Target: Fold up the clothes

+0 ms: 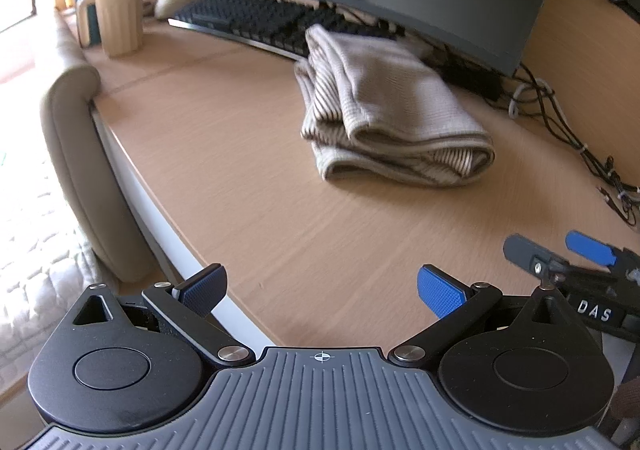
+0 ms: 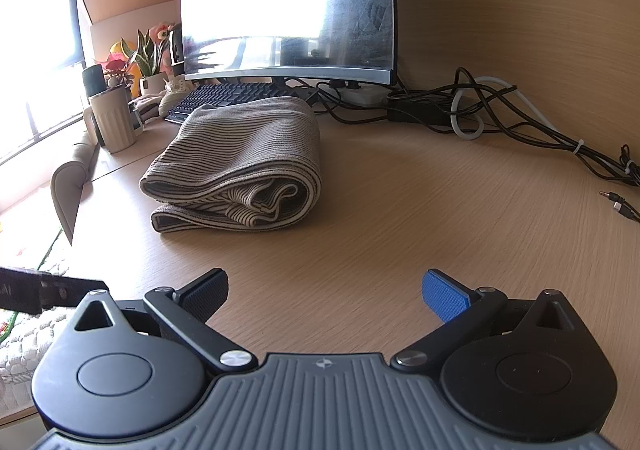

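A folded striped garment (image 2: 236,166) is seen lying on a wooden desk (image 2: 400,218), ahead of two empty, wide-open grippers.

The garment is folded into a thick bundle and is set in front of a keyboard (image 2: 236,94) and a monitor (image 2: 288,6), its far end touching or overlapping the keyboard. In the left wrist view, the left gripper (image 1: 322,292) is held low over the near edge of the desk with its jaws spread wide and nothing between them; the garment (image 1: 384,110) is seen well ahead of it and a little to the right, apart from the fingers. The right gripper (image 2: 326,294) is likewise spread wide and empty, with the garment ahead and to its left, not touched. A ribbed cup (image 2: 114,120) stands left of the garment, and cables (image 2: 500,110) are strewn to its right.
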Demonstrator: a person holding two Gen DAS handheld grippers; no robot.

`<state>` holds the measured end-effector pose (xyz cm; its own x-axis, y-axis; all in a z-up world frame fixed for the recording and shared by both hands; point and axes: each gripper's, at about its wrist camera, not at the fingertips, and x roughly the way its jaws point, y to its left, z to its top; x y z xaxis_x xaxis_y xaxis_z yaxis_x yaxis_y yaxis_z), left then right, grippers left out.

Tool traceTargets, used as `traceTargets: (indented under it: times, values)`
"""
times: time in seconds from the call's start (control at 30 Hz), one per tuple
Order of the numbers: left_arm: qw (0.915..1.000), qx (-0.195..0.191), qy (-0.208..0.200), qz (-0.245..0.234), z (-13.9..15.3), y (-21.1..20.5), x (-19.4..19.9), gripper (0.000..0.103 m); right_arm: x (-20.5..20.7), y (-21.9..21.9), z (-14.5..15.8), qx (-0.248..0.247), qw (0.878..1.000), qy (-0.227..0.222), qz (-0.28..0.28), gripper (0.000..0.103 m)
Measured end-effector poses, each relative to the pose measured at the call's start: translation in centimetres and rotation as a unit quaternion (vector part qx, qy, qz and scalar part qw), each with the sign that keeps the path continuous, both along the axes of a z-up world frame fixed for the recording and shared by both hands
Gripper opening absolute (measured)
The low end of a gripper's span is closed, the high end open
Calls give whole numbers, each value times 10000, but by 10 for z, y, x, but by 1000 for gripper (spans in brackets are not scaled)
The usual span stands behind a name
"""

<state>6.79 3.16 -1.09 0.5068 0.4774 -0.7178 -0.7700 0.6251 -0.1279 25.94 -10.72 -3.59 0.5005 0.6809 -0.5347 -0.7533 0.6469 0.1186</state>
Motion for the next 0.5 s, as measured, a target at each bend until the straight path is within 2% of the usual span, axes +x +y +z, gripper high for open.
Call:
traceTargets:
  times: [0.1,0.2,0.37,0.5]
  values:
    - [9998,167,22,48,4,-2,0,103,0,-1,0,4,10000,7,-5,103]
    - [9999,138,72,-13,3,-3,1,103,0,-1,0,-12,10000,9,7,103]
    - [10000,25,60,-52,1,-1,2,103,1,1,-1,-52,10000,36,37,103]
    - [9997,-250,31,-15,-3,5,1,103,-2,1,1,-108,9999,-66,111,103]
